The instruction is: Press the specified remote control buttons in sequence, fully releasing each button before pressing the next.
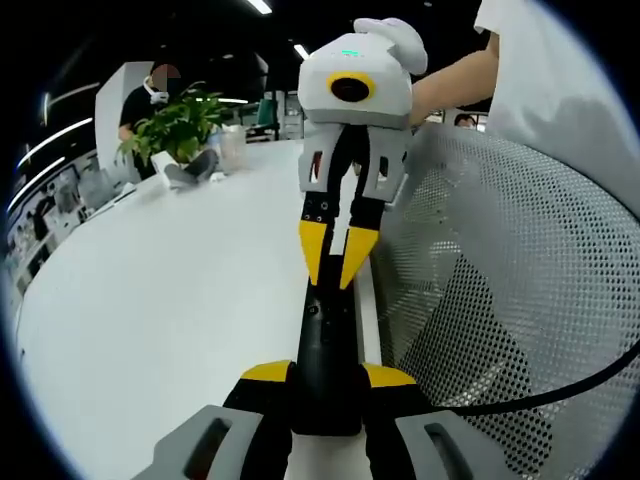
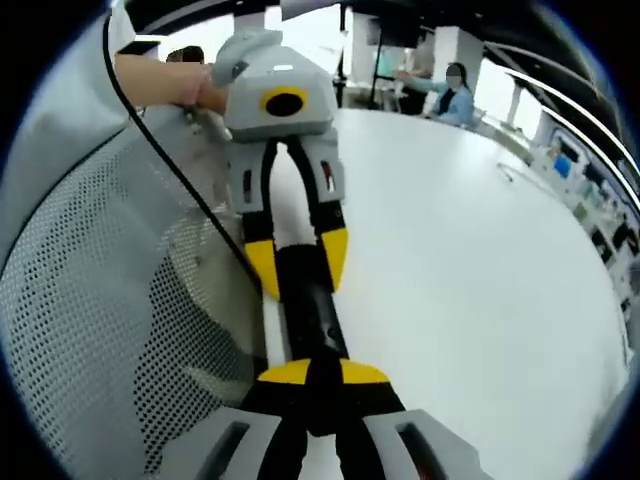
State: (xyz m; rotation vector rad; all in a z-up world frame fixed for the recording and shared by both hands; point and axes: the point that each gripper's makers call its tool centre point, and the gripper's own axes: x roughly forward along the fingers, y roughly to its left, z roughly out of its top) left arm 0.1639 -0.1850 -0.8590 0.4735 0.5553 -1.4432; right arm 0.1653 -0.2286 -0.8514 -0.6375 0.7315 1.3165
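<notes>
Here we find the remote control [image 1: 325,330] lifted off the white table [image 1: 170,300], a long black bar running between the two tools beside a white mesh chair back [image 1: 510,260].

In the left gripper view, the left gripper [image 1: 328,375] has its yellow tips clamped on either side of the remote's near end. The right gripper [image 1: 335,255] comes down from above, its tips drawn into a narrow V at the far end. This view alone gives us a potted plant [image 1: 180,125] at the far edge of the table.

In the right gripper view we see the reverse: the left gripper [image 2: 298,260] straddles the remote [image 2: 315,320] up ahead, and the right gripper [image 2: 325,373] sits close about the near end. A hand [image 2: 185,85] holds the left tool, a black cable [image 2: 190,190] trails over the mesh, and a seated person [image 2: 455,90] is across the table.

We cannot tell whether the right tips actually pinch the remote or merely rest against it. The buttons are too dark to make out, and both ends of the remote are hidden behind jaws.
</notes>
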